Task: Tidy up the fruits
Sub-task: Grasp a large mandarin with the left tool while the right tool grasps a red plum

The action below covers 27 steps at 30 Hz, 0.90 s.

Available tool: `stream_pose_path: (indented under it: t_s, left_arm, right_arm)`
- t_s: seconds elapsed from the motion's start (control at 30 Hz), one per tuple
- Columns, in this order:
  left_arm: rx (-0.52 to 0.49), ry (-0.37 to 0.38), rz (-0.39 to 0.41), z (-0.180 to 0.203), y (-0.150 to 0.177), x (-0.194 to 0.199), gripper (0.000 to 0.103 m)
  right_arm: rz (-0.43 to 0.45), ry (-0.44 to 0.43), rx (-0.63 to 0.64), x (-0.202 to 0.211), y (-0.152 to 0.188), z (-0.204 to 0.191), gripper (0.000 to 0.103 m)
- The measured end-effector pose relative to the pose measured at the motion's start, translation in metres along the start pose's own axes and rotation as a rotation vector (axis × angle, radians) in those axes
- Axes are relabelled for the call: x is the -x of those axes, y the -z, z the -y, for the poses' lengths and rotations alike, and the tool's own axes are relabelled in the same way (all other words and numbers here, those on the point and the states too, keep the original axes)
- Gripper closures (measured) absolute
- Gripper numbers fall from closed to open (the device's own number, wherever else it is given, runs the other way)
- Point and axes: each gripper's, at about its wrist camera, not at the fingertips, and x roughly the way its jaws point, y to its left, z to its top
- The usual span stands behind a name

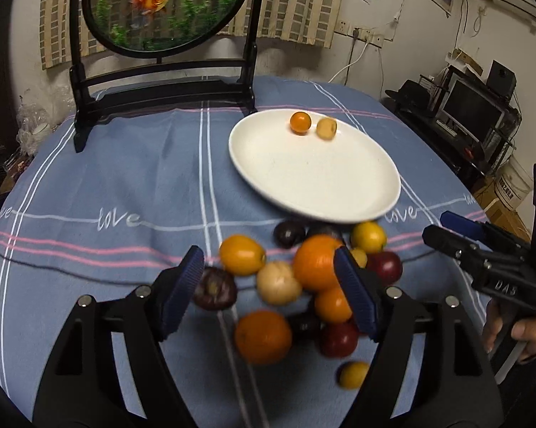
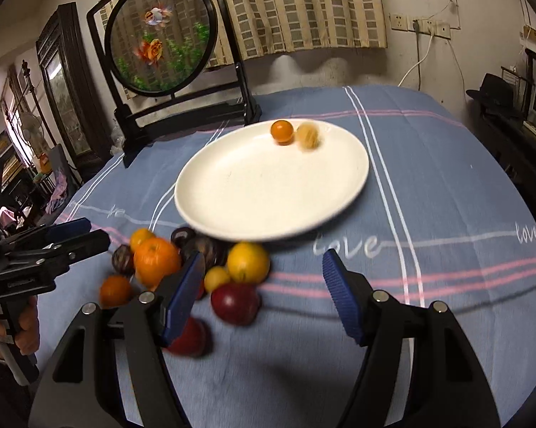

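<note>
A white plate [image 1: 314, 178] [image 2: 268, 192] lies on the blue checked tablecloth. It holds a small orange fruit [image 1: 300, 122] [image 2: 281, 131] and a pale yellow fruit [image 1: 326, 128] [image 2: 307, 135] near its far rim. Before the plate's near edge sits a pile of fruit: a large orange [image 1: 316, 262] [image 2: 156, 260], a pale round fruit [image 1: 278, 283], dark plums [image 1: 214, 288], a red plum [image 2: 235, 303] and yellow fruits [image 2: 248, 262]. My left gripper [image 1: 268, 255] [image 2: 98, 232] hovers open over the pile, gripping nothing. My right gripper [image 2: 263, 258] [image 1: 437, 226] is open at the pile's right side, also empty.
A round goldfish screen on a black stand [image 1: 161, 82] [image 2: 182, 107] stands at the table's far left, behind the plate. Bare tablecloth [image 2: 428, 214] stretches right of the plate. A person's hand [image 1: 517, 331] holds the right gripper's handle. Shelves with a monitor [image 1: 471, 110] lie beyond the table's right edge.
</note>
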Motion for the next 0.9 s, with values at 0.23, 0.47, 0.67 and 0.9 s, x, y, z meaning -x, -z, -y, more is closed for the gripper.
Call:
stream_pose_path:
  t_s: [0.23,0.47,0.67,0.9]
  left_arm:
    - [-0.06,-0.012,-0.051,-0.001,0.039,0.01,0.026]
    - [-0.102,-0.016,-0.118,-0.003,0.061,-0.005,0.03]
    - [-0.137,-0.013,-0.165,-0.003,0.061,-0.027,0.062]
    - [-0.139,-0.044,-0.144,-0.007,0.05,-0.038,0.065]
  right_arm:
    - [-0.035,-0.026,0.043,0.009,0.027,-0.013,0.034]
    - [-0.051,-0.045,0.083,0.01,0.038,-0.024,0.034]
    - [-0.06,-0.056,0.086,0.008,0.038,-0.025,0.034]
    - [-0.077,-0.058,0.113,0.005,0.04,-0.028,0.034]
